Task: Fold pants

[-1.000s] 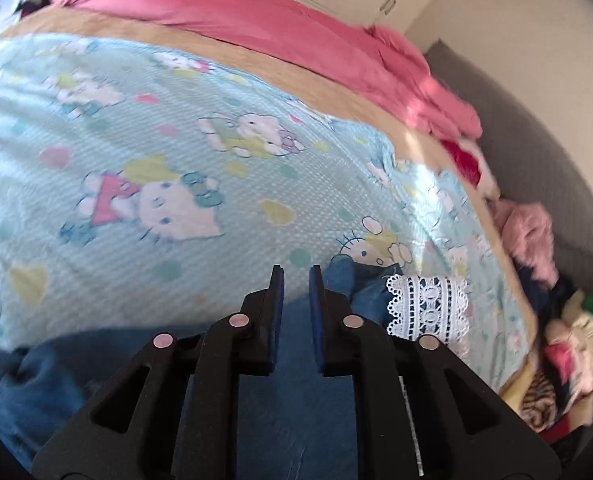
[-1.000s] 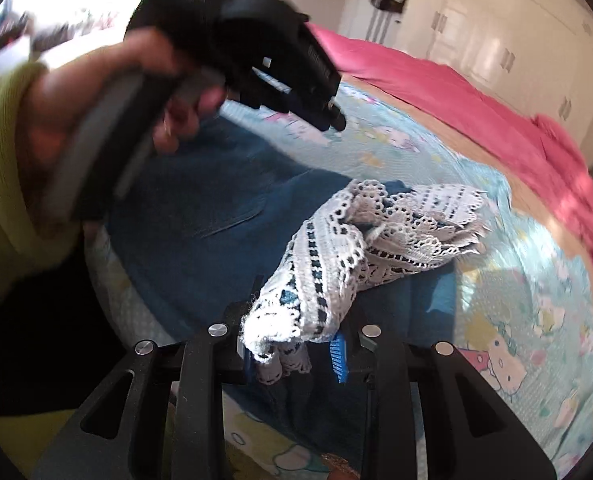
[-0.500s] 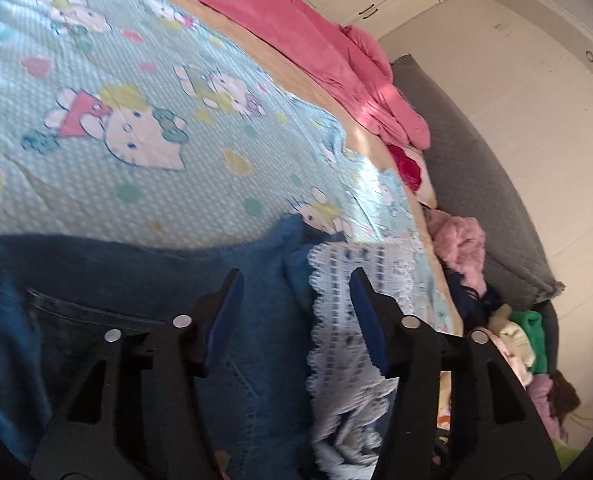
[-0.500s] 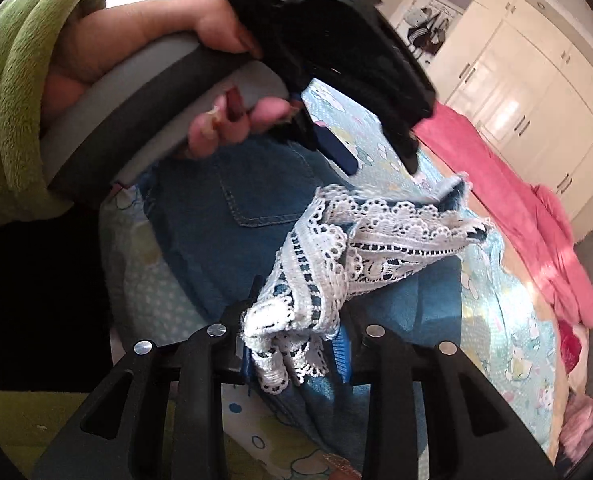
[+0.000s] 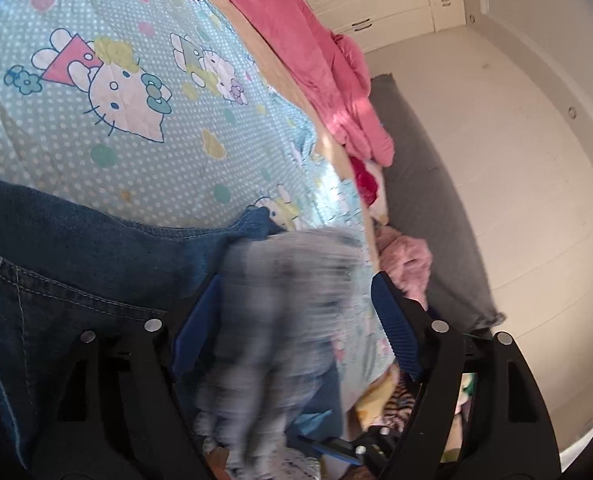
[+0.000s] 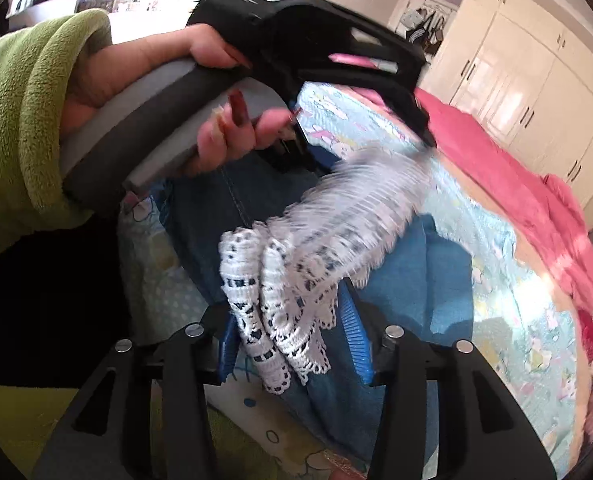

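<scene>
On a bed spread with a pale blue dotted cartoon-cat sheet (image 5: 144,148), a pair of dark blue denim pants with white lace-trimmed cuffs (image 5: 76,272) is lying partly folded, its seat and back pocket flat on the sheet and its legs doubled back so that the lace cuffs (image 6: 296,304) are arriving near the waistband. The right tool (image 6: 292,344), seen from its own camera, is opening its blue ribbed pads with the bunched lace hanging between them; the lace is brushing the left pad while the right pad is standing clear, so the pinch appears to be letting go. The left tool (image 5: 296,328), held by a person's hand (image 6: 216,128) in a green fleece sleeve (image 6: 20,128), is also spreading its jaws wide, and the blurred lace hem (image 5: 292,280) is dropping through the gap without being clamped.

The first lengthwise fold appears nearly laid: both cuffs are being released onto the denim. Judging by the loose, crumpled lace and the uneven edge, smoothing is still waiting, and very likely a further fold to make a compact bundle. A long pink rumpled quilt (image 5: 328,64) is lying along the bed's far side, and a heap of mixed clothes (image 5: 404,260) is sitting beside a grey cushion.
</scene>
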Tool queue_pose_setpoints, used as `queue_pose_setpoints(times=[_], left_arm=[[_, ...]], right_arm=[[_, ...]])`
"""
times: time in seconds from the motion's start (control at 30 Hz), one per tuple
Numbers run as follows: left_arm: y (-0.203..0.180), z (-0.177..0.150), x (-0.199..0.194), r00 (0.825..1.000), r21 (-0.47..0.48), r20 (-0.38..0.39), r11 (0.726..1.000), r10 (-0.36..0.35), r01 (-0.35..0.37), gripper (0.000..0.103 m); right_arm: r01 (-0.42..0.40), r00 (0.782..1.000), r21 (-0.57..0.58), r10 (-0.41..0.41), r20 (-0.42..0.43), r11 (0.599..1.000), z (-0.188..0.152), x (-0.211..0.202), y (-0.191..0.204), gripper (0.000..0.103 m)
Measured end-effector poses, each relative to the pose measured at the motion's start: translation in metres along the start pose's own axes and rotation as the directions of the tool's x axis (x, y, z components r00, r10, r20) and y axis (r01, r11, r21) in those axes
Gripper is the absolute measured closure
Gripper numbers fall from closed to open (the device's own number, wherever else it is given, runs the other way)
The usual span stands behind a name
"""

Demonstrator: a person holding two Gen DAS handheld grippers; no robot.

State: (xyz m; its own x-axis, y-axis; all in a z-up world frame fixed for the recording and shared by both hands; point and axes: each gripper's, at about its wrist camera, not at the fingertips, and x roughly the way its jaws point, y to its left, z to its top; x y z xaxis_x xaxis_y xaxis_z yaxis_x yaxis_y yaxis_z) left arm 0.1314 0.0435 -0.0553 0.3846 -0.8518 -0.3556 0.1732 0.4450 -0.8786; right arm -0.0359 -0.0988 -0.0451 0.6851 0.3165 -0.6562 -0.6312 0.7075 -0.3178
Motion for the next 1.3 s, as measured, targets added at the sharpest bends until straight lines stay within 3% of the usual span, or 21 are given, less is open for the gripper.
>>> queue_pose_setpoints(times=[0.1,0.2,0.23,0.27,0.33,0.4,0.5,0.57,0.67,0.73,0.77,0.87,0.93,1.0,1.07,1.1,1.2,1.3], left_arm=[[-0.001,-0.002,0.0,1.0,0.001,-0.002,1.0,0.009,-0.009,0.031],[-0.005,-0.004,0.007,0.994,0.027,-0.014,0.994,0.107,-0.107,0.03],[-0.008,-0.004,0.012,0.987,0.043,-0.014,0.987,0.158,-0.157,0.034],[-0.012,-0.003,0.015,0.979,0.062,-0.014,0.978,0.203,-0.202,0.042],[-0.023,0.0,0.027,0.951,0.116,-0.019,0.945,0.31,-0.306,0.093],[-0.036,0.005,0.034,0.944,0.158,-0.019,0.934,0.329,-0.322,0.093],[-0.061,0.012,0.033,0.957,0.239,0.01,0.929,0.289,-0.283,0.093],[-0.066,0.016,0.03,0.957,0.28,0.028,0.917,0.287,-0.284,0.092],[-0.039,0.023,0.029,0.935,0.215,0.011,0.913,0.353,-0.347,0.089],[-0.011,0.024,0.029,0.918,0.166,-0.034,0.908,0.394,-0.384,0.078],[0.0,0.022,0.028,0.908,0.161,-0.035,0.899,0.418,-0.407,0.077],[0.001,0.018,0.024,0.91,0.173,-0.029,0.899,0.414,-0.403,0.077],[-0.007,0.015,0.024,0.902,0.213,-0.018,0.883,0.431,-0.417,0.07],[-0.012,0.011,0.022,0.902,0.226,-0.004,0.879,0.433,-0.421,0.065],[-0.018,0.005,0.013,0.899,0.239,0.019,0.871,0.438,-0.429,0.063],[-0.022,0.002,0.008,0.889,0.257,0.034,0.855,0.457,-0.45,0.063],[-0.039,-0.015,-0.005,0.824,0.315,0.087,0.769,0.56,-0.556,0.064],[-0.049,-0.035,-0.023,0.82,0.331,0.088,0.759,0.566,-0.56,0.064]], right_arm=[[-0.024,1.0,0.025,0.024,-0.016,0.999,-0.005,0.003,-0.007,0.062],[-0.059,0.998,0.058,0.06,-0.014,0.997,-0.006,0.005,-0.015,0.072],[-0.07,0.997,0.067,0.071,-0.013,0.995,-0.006,0.006,-0.017,0.073],[-0.071,0.997,0.069,0.072,-0.011,0.995,-0.008,0.003,-0.015,0.074],[-0.067,0.998,0.065,0.068,-0.009,0.996,-0.007,0.004,-0.016,0.076],[-0.056,0.998,0.061,0.057,0.001,0.997,-0.003,0.002,-0.009,0.078],[-0.042,0.999,0.049,0.04,0.033,0.998,0.004,0.001,-0.012,0.078],[-0.038,0.998,0.039,0.036,0.041,0.999,0.008,0.005,-0.014,0.078],[-0.073,0.997,0.035,0.072,0.019,0.997,0.011,0.02,-0.013,0.078],[-0.092,0.996,0.025,0.093,-0.013,0.995,0.012,0.033,-0.009,0.077],[-0.097,0.995,0.024,0.098,-0.018,0.995,0.012,0.037,-0.008,0.075],[-0.104,0.994,0.024,0.105,-0.018,0.994,0.013,0.041,-0.008,0.073],[-0.129,0.991,0.052,0.13,-0.015,0.99,0.011,0.036,-0.014,0.067],[-0.181,0.983,0.119,0.181,0.01,0.976,0.013,0.029,-0.034,0.048],[-0.214,0.977,0.183,0.212,0.035,0.959,0.011,0.018,-0.053,0.044],[-0.218,0.976,0.211,0.214,0.04,0.953,0.01,0.014,-0.062,0.042],[-0.188,0.982,0.309,0.188,0.031,0.932,-0.001,0.006,-0.094,0.042],[-0.121,0.991,0.397,0.131,0.001,0.91,-0.018,0.0,-0.114,0.042]])
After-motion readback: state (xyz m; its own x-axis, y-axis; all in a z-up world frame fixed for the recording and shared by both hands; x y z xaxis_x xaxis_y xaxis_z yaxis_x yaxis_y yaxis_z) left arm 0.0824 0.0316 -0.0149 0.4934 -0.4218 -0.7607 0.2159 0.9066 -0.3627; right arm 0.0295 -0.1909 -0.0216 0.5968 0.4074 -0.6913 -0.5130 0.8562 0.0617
